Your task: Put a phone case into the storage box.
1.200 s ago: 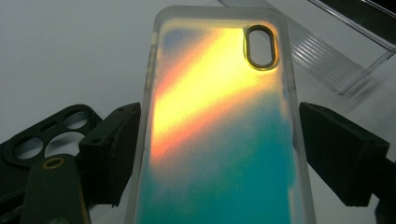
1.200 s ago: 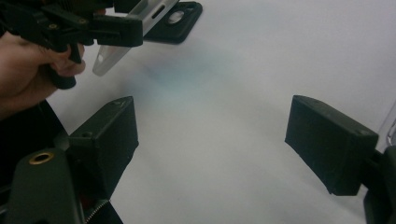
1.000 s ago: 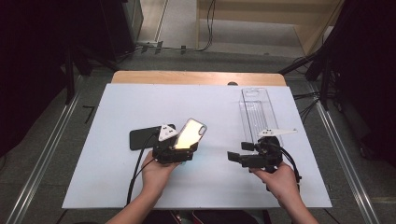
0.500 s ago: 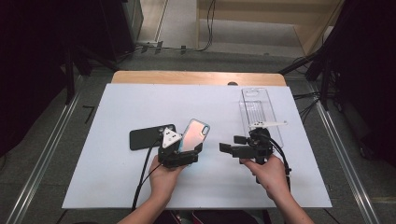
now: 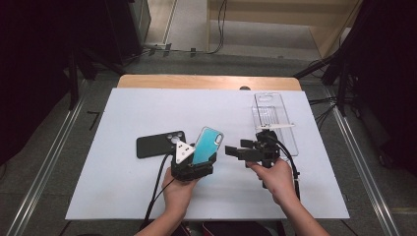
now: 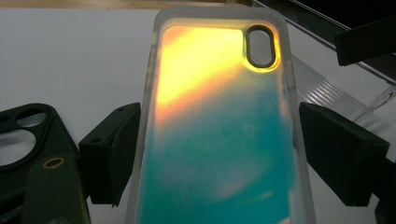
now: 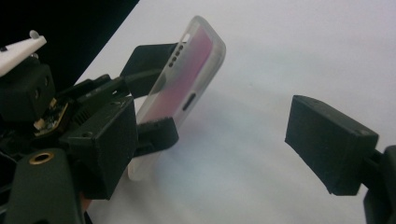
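Observation:
A translucent phone case [image 5: 206,145] that shades from teal to orange stands tilted up off the white table [image 5: 123,196]. My left gripper [image 5: 198,161] is shut on its lower part, one jaw on each long edge [image 6: 219,154]. In the right gripper view the case [image 7: 187,74] shows side-on and pinkish, held in the left gripper's jaws. My right gripper [image 5: 235,152] points left toward the case, a short gap away. It is open with nothing between its jaws [image 7: 215,144].
A black phone case [image 5: 157,145] lies flat just left of the left gripper, camera cutout up [image 6: 23,135]. A clear case [image 5: 273,118] lies at the right rear with a white strip [image 5: 275,127] across it. The table's wooden far edge [image 5: 206,82] runs behind.
The left gripper carried the held case a little right and lower, and its colour now reads teal instead of yellow. The right gripper moved left, closer to the case.

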The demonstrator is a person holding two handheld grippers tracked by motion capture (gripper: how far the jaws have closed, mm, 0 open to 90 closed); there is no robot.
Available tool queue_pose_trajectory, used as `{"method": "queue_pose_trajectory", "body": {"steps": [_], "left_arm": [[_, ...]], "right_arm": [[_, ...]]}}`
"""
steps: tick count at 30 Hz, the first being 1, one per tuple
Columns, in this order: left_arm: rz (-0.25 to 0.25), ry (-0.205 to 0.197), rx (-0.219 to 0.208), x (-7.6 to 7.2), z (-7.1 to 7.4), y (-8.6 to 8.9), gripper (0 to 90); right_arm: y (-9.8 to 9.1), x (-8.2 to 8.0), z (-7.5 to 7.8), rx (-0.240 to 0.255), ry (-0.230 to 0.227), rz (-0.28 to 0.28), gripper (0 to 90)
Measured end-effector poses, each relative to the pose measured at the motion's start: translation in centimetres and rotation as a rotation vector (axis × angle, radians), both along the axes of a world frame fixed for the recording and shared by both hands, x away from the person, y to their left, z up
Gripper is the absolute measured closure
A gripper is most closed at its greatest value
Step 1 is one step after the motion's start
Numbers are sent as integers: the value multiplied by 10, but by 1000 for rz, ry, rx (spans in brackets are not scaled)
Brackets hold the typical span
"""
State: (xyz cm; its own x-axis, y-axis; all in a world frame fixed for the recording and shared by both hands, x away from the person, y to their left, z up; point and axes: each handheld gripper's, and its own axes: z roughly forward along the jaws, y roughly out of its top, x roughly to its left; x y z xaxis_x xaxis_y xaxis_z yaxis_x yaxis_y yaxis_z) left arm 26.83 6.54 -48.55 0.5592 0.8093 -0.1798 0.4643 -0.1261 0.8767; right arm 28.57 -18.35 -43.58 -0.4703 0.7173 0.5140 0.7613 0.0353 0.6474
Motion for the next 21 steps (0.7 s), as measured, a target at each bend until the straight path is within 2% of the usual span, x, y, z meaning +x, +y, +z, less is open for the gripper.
{"method": "queue_pose_trajectory", "body": {"steps": [3, 4, 7, 8, 10, 12, 13, 15, 18, 20, 21], "left_arm": [[-10, 15, -1, -1, -2, -2, 170], [-11, 46, -12, -1, -3, -2, 170], [-6, 58, -22, 0, -5, -2, 170], [-7, 64, -27, 0, -5, -2, 170], [3, 60, -30, -1, -5, -2, 170], [11, 37, -39, -4, -4, -2, 170], [3, 10, -50, -5, -4, -3, 170], [-2, 0, -56, -6, -4, -3, 169], [8, -62, -67, -12, -6, -5, 169], [9, -88, -72, -15, -6, -6, 169], [9, -88, -72, -15, -6, -6, 169]], "right_arm": [[4, 4, 0, 10, -2, -6, 154], [5, 5, 0, 7, -1, -7, 155], [8, 8, -1, 14, 9, -12, 159], [9, 9, -2, 17, 11, -12, 184], [9, 10, -2, 20, 12, -10, 193], [11, 11, -3, 29, 13, -11, 193], [13, 13, -4, 29, 10, -11, 194], [14, 13, -4, 33, 11, -12, 198], [17, 15, -4, 49, 17, -11, 218], [18, 16, -4, 58, 28, -9, 232], [18, 16, -4, 58, 28, -9, 232]]}}
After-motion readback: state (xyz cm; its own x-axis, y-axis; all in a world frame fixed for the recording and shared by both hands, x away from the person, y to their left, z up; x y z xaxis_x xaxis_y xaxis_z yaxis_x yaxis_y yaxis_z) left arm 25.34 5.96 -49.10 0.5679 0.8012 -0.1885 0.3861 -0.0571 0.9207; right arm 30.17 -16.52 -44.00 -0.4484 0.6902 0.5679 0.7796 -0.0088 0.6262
